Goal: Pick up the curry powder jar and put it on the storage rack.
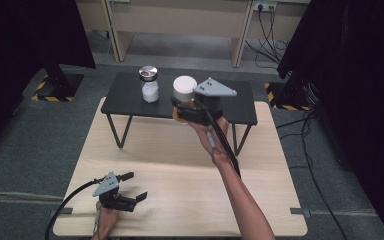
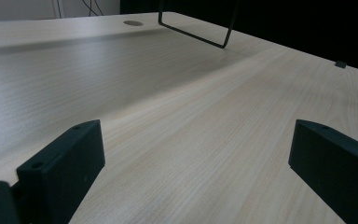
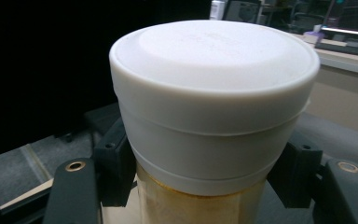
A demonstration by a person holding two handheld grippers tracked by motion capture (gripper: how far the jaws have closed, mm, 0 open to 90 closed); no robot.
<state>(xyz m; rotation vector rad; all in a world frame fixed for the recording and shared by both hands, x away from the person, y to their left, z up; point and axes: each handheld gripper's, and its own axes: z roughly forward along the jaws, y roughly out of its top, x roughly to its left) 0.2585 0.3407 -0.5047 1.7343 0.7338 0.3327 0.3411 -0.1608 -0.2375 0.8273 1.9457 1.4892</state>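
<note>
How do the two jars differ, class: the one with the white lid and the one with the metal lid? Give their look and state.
The white-lidded jar has a broad white plastic cap and a yellowish body; the metal-lidded jar has a silvery cap and holds something white. The white-lidded jar is gripped in the right claw; the metal-lidded jar stands free on the black shelf. Both are upright and capped.
</note>
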